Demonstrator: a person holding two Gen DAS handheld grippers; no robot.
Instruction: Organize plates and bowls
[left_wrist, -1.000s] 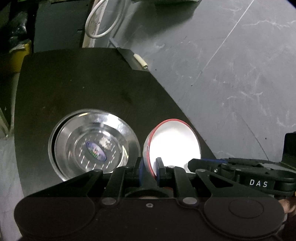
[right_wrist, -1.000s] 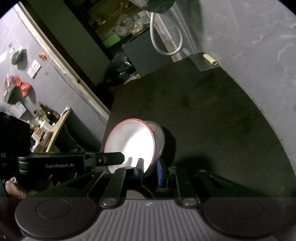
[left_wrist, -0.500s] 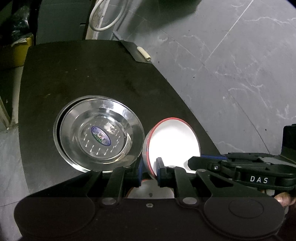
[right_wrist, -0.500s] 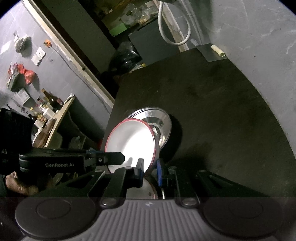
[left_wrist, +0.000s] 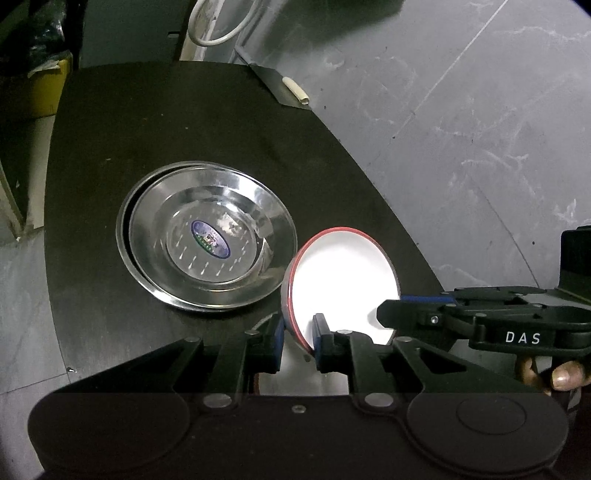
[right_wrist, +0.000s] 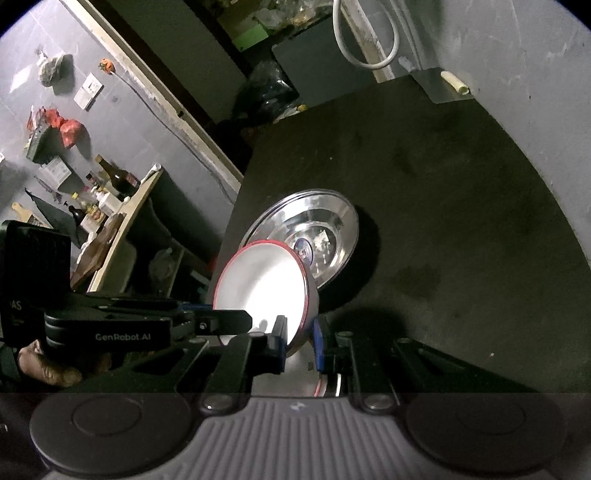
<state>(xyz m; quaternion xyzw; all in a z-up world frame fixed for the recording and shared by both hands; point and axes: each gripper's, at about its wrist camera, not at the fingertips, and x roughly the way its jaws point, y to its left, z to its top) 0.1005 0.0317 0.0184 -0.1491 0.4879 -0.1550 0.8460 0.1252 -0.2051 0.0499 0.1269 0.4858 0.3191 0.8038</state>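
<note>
1. Tilting on edge between both grippers, the bowl (left_wrist: 343, 280) shows a white inside, a red rim and a steel outer wall; it sits near the table's (left_wrist: 192, 122) near edge, toward the right corner.
2. The left gripper (left_wrist: 298, 334) is clamped on the bowl's rim at its lower left, one blue pad inside the bowl and one against the outer wall.
3. The right gripper (right_wrist: 298, 338) pinches the rim on the opposite side, again with one pad inside and one outside.
4. In each wrist view the other gripper reaches in from the side to the bowl, with a hand (left_wrist: 554, 373) behind it.
5. Under the bowl, between the fingers, part of another red-rimmed dish (right_wrist: 325, 384) shows; how it lies is hard to tell.
6. Just beside the bowl, toward the table's left edge, lie the steel plates (left_wrist: 207, 251), nested slightly off centre, a blue sticker in the top one.
7. At the far right corner a small pale tube (left_wrist: 295, 90) rests on a thin flat sheet.
8. A white cable (left_wrist: 218, 22) loops beyond the far edge.
</note>
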